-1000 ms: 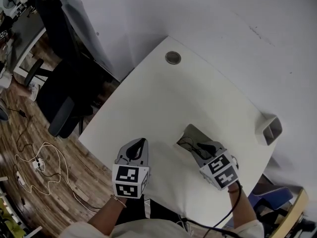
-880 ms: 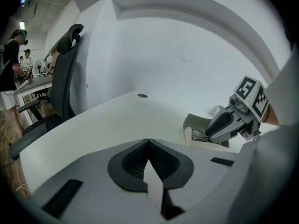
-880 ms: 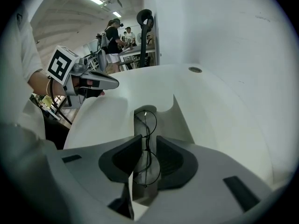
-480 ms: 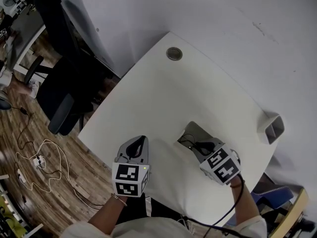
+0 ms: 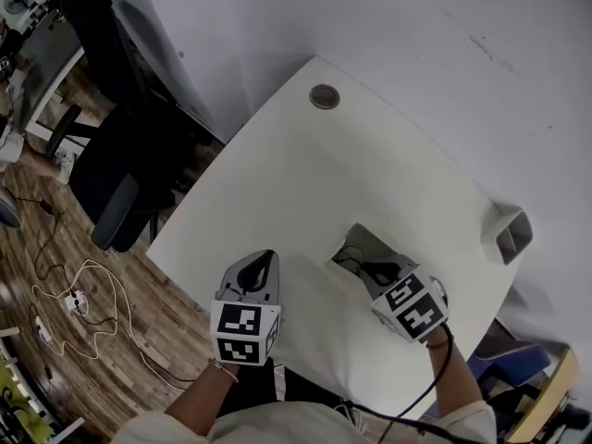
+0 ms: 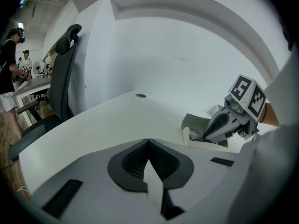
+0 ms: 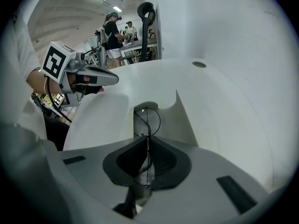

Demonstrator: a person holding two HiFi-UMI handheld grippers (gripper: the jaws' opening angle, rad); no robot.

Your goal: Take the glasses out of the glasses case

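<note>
Head view: the person is reaching both forearms forward over the near edge of the white counter (image 5: 305, 174), with a gripper in each hand.
Left gripper (image 5: 264, 263): it is hovering above the near left part of the counter, pointing away from the person and sitting well apart from the case.
Left gripper state: in the left gripper view, the left gripper (image 6: 148, 141) is showing its jaws pressed together with nothing between them.
Left arm: the wrist, wearing a thin bracelet (image 5: 217, 369), is lining up straight behind the marker cube.
Right gripper (image 5: 366, 268): it is angling in from the near right, with its tip dipping into the open pale grey glasses case (image 5: 357, 242).
Right gripper state: in the right gripper view, the right gripper (image 7: 148, 139) is clamping its jaws on the frame of the thin dark wire-framed glasses (image 7: 148, 120).
Glasses: they are sitting inside the glasses case, with one round lens showing just beyond the jaws.
Glasses case: it is lying on the near right part of the counter, lid flap (image 7: 185, 119) standing open.
Surroundings: a black office chair (image 5: 111, 192) is standing on the wooden floor (image 5: 55, 276) left of the counter.
</note>
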